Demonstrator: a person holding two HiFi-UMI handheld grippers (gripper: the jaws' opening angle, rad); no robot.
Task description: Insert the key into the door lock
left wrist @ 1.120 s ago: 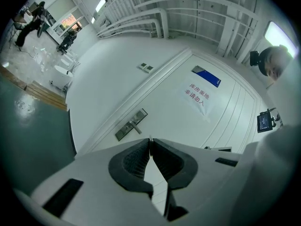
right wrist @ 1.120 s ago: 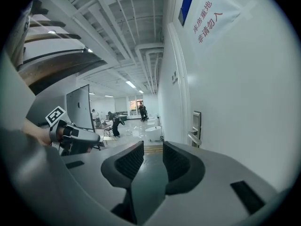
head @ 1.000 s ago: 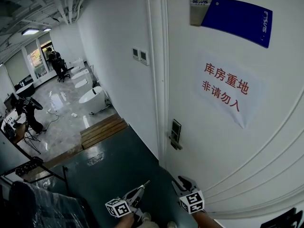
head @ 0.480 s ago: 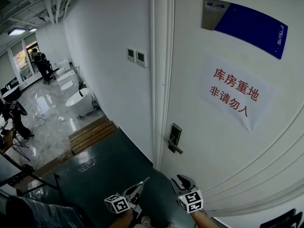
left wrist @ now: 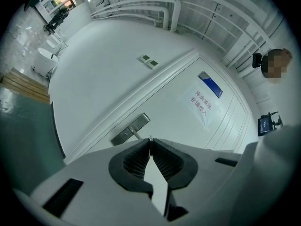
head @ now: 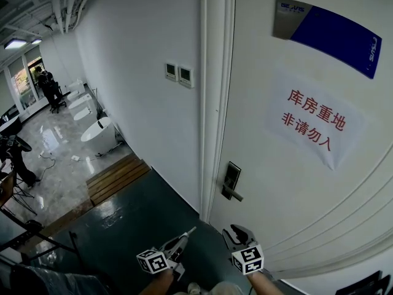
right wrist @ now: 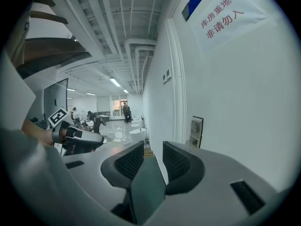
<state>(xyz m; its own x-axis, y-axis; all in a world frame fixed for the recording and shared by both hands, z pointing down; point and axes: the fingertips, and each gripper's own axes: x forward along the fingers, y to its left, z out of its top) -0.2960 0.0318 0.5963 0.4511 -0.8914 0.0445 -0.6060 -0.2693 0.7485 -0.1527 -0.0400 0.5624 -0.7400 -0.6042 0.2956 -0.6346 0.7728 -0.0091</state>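
The dark lock plate [head: 231, 177] with its metal handle [head: 234, 194] sits at the left edge of the white door [head: 307, 189]. Low in the head view, my left gripper [head: 182, 238] is shut on a thin silver key [head: 191, 230] whose tip points up toward the lock, well short of it. In the left gripper view the key tip [left wrist: 150, 139] shows between the closed pads, with the lock plate [left wrist: 131, 128] straight ahead. My right gripper [head: 236, 232] is open and empty beside the left, near the door; the lock plate [right wrist: 195, 131] lies to its right.
A paper sign with red characters [head: 313, 125] and a blue plaque [head: 334, 32] hang on the door. The door frame [head: 215, 103] and a wall with two small switches [head: 178, 73] stand to the left. Dark green floor [head: 135, 220] lies below; people and white tubs [head: 98, 133] are far back.
Both grippers and the head have moved closer to the door. The lock plate now sits slightly lower and to the right, and looks larger. The left gripper stays shut on the key.
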